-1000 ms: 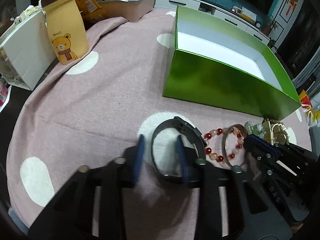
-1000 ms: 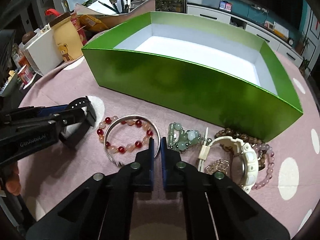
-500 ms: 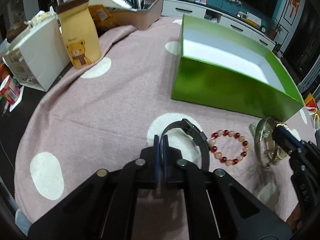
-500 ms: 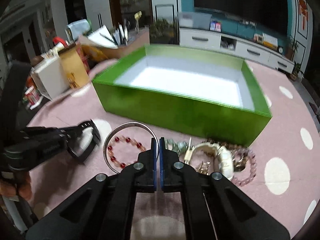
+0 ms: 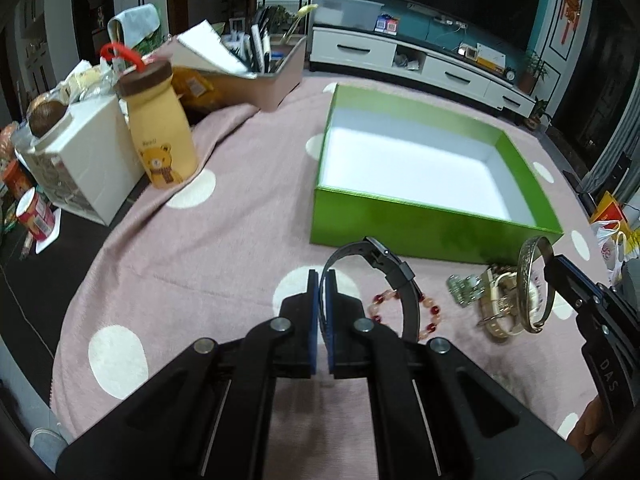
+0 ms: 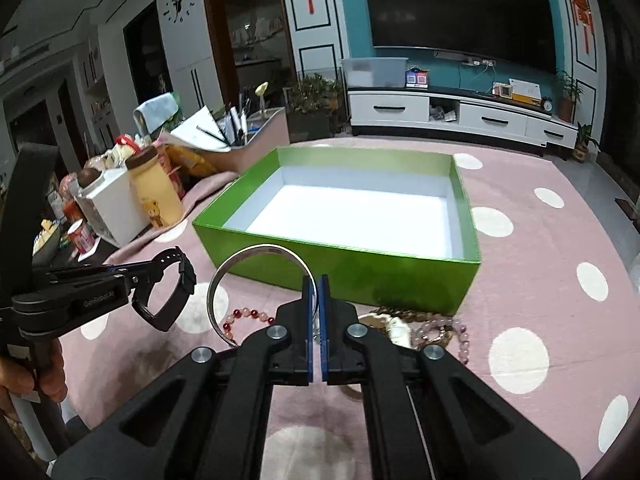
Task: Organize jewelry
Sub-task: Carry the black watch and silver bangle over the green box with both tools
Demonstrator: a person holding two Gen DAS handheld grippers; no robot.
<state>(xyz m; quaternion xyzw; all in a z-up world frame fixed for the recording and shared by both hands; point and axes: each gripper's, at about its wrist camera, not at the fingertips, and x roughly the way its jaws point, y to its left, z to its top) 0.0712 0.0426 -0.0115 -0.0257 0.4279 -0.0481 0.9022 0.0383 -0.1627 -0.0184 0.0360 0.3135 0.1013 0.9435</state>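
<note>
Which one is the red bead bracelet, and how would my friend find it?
Start at the big green box on the pink spotted cloth. On the cloth just before its near wall lies the red bead bracelet. Unlike the pale purple beads nearby, it mixes dark red and pale peach beads.

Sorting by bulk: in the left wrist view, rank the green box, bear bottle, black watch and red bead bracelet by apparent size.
1. green box
2. bear bottle
3. black watch, though nearness to the camera flatters it
4. red bead bracelet, partly hidden

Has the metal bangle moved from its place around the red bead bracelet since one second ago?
Yes. The right tongs have lifted the metal bangle off the red bead bracelet, toward the green box.
</note>
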